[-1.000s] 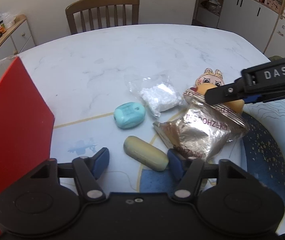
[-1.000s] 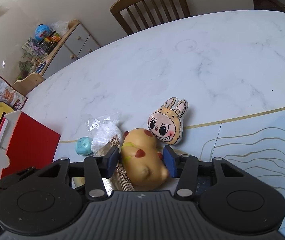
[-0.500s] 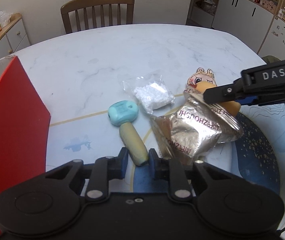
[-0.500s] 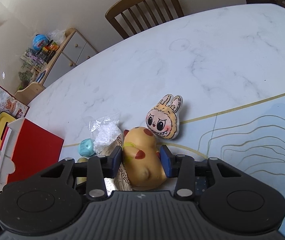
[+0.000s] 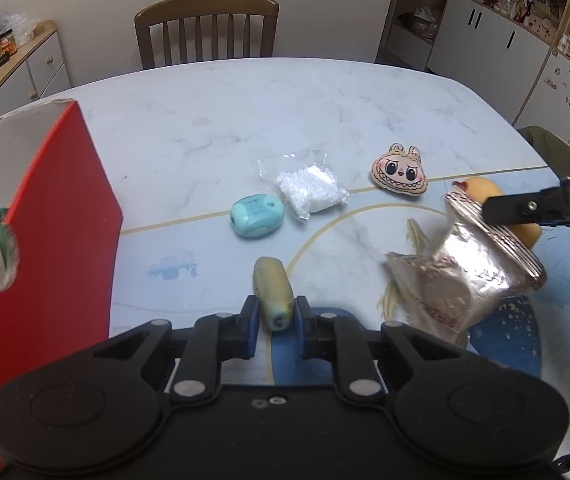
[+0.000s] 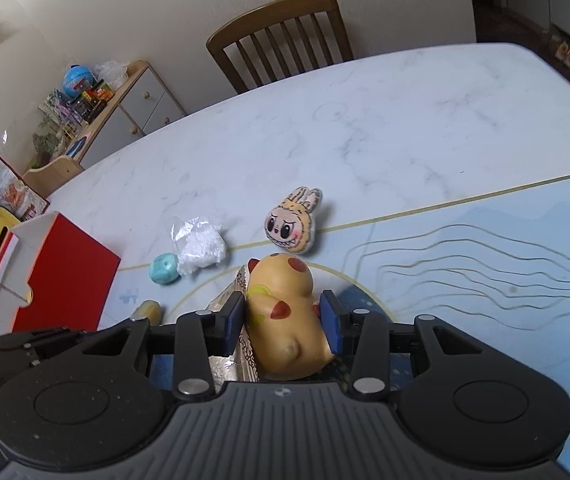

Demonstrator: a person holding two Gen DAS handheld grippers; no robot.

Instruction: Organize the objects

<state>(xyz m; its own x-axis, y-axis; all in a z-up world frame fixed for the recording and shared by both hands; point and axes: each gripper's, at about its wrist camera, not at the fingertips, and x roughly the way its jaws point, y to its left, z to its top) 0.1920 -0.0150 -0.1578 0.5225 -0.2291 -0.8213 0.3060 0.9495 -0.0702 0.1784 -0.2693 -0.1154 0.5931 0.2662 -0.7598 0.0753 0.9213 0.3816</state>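
The left gripper (image 5: 275, 322) is clamped on the near end of a yellow-green capsule (image 5: 272, 294), blue pads pressed to either side, and the capsule sticks straight forward from the fingertips over the marble table (image 5: 245, 112). Whether it rests on the table or hangs just above it, I cannot tell. Ahead of that gripper and a touch to its left lies the teal oval case (image 5: 257, 216), and just beyond that, touching or nearly so, the clear bag of white pellets (image 5: 311, 188). Further ahead and to the right sits the flat monster-face plush (image 5: 400, 172). Close on the left stands the red box (image 5: 57, 216), open at the top.

Over to the right gripper (image 6: 283, 322): its jaws are closed on the yellow chick toy (image 6: 285, 316), red spots showing, and caught against its left pad is the edge of a silver foil packet (image 5: 465, 276). From the left camera that packet hangs crumpled below the right gripper's finger, its lower end down near the table. Ahead of the right gripper lies the monster-face plush, with the pellet bag and teal case off to the front-left, and the red box far left.
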